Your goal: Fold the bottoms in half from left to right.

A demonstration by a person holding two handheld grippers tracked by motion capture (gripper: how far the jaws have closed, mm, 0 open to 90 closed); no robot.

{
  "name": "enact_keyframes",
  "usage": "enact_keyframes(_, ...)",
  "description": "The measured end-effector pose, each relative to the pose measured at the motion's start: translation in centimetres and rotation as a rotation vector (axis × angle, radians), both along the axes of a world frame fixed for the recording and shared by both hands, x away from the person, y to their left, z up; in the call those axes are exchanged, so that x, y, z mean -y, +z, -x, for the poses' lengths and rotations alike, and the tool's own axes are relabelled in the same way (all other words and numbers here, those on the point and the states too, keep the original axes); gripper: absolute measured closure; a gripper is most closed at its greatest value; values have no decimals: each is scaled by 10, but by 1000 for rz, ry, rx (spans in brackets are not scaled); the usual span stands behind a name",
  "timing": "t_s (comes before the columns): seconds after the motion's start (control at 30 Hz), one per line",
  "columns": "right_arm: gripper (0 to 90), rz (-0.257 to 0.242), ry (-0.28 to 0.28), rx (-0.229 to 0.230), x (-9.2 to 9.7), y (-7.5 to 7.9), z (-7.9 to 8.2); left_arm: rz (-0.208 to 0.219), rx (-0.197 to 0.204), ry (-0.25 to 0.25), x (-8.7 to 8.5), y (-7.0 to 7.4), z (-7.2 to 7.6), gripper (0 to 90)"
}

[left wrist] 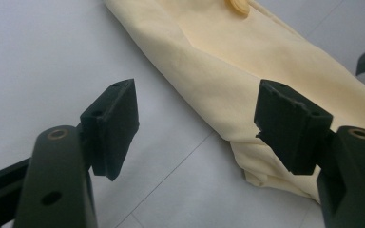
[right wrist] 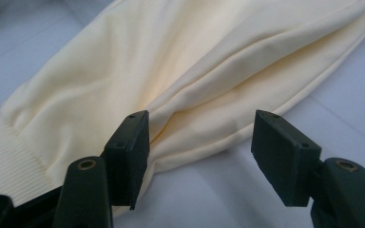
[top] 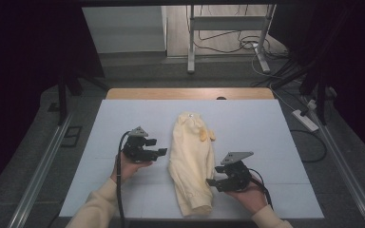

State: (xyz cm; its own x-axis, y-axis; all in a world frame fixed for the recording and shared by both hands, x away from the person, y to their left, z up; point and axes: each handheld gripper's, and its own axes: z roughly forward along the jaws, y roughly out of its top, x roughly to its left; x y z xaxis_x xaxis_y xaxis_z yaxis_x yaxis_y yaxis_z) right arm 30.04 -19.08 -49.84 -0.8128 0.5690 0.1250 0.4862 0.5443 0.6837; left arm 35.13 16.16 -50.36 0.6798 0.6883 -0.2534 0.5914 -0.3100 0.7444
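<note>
Sweatshirt (top: 191, 164) lies folded lengthwise mid-counter (top: 275, 142). Left tool (top: 160, 152) and right tool (top: 211, 182) stand apart, empty. Risk: closing on one layer drags the fold open.

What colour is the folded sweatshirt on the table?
Pale yellow sweatshirt, clearest in the right gripper view.

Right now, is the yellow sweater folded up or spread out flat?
Folded. The yellow sweater lies as a long narrow bundle on the table, with layered edges showing in the right gripper view.
</note>
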Motion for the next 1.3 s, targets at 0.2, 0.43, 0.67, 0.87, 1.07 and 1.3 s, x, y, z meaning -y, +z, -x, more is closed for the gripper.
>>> enact_keyframes(0.2,370,-5,-21,12,2,2,-14,3,1,-12,2,-1,0,307)
enact_keyframes(0.43,360,-13,-43,21,6,3,-24,-2,3,-19,4,-1,0,307)
enact_keyframes(0.67,350,-28,-53,29,14,5,-27,-4,8,-17,5,1,0,307)
enact_keyframes(0.87,349,-23,-64,39,19,6,-27,-6,9,-12,4,1,0,307)
enact_keyframes(1.07,347,-16,-66,42,19,6,-29,-3,10,-10,3,1,1,307)
enact_keyframes(1.3,346,-5,-66,38,18,5,-30,-4,13,-9,3,1,1,307)
